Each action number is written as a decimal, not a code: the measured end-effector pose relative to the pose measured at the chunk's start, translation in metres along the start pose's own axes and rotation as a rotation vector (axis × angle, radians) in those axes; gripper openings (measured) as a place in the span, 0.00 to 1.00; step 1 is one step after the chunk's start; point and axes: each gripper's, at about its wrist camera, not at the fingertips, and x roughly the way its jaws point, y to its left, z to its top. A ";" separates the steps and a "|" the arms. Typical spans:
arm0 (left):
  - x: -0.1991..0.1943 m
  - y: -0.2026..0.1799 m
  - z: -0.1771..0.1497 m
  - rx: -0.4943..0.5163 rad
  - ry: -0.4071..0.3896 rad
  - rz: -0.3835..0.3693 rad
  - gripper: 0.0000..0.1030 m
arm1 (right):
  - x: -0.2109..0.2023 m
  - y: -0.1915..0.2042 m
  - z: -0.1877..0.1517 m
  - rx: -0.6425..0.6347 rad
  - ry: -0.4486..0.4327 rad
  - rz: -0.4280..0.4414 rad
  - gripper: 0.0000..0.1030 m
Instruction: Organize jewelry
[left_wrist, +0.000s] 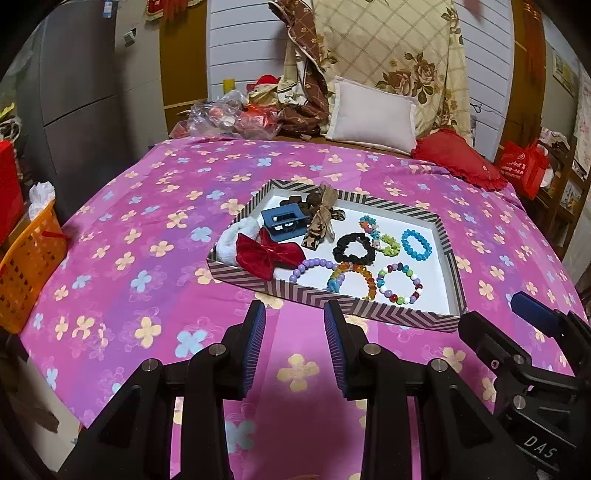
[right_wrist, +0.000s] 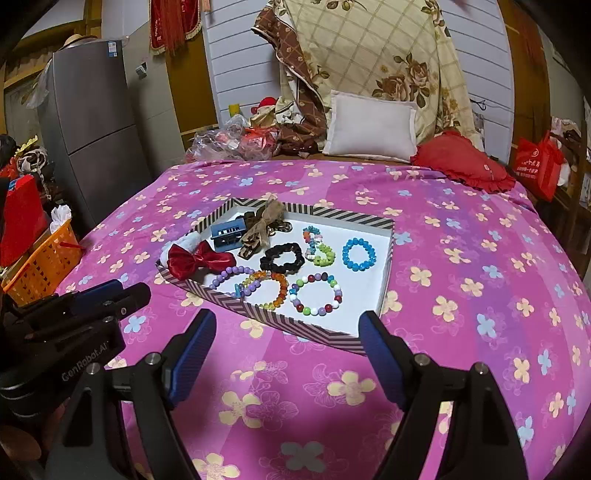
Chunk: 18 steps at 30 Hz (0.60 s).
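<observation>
A striped shallow box (left_wrist: 369, 310) (right_wrist: 295, 326) with a white floor lies on the pink flowered bedspread. In it lie several bead bracelets, among them a blue one (left_wrist: 416, 244) (right_wrist: 358, 254) and a multicolour one (left_wrist: 400, 283) (right_wrist: 317, 294), a black scrunchie (left_wrist: 352, 249) (right_wrist: 282, 259), a red bow (left_wrist: 267, 254) (right_wrist: 195, 260), a blue hair claw (left_wrist: 282, 220) (right_wrist: 228, 234) and a brown leopard bow (left_wrist: 321, 218) (right_wrist: 260, 229). My left gripper (left_wrist: 294, 314) is open and empty, just before the box's near edge. My right gripper (right_wrist: 288, 325) is wide open and empty over the near corner.
An orange basket (left_wrist: 26, 269) (right_wrist: 44, 266) stands off the bed's left side. A white pillow (left_wrist: 373, 118) (right_wrist: 369, 129), a red cushion (left_wrist: 458, 158) (right_wrist: 461, 160) and a folded quilt lie at the head. A grey fridge (right_wrist: 96, 125) stands left.
</observation>
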 end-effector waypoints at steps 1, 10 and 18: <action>0.000 0.000 0.000 -0.001 0.002 0.001 0.34 | 0.000 0.000 0.000 -0.002 0.001 -0.002 0.80; 0.001 0.001 0.000 -0.002 0.001 0.001 0.34 | 0.001 0.001 0.001 -0.010 0.008 -0.002 0.80; 0.001 0.001 -0.001 -0.001 0.003 0.000 0.34 | 0.001 0.002 0.001 -0.007 0.009 -0.002 0.80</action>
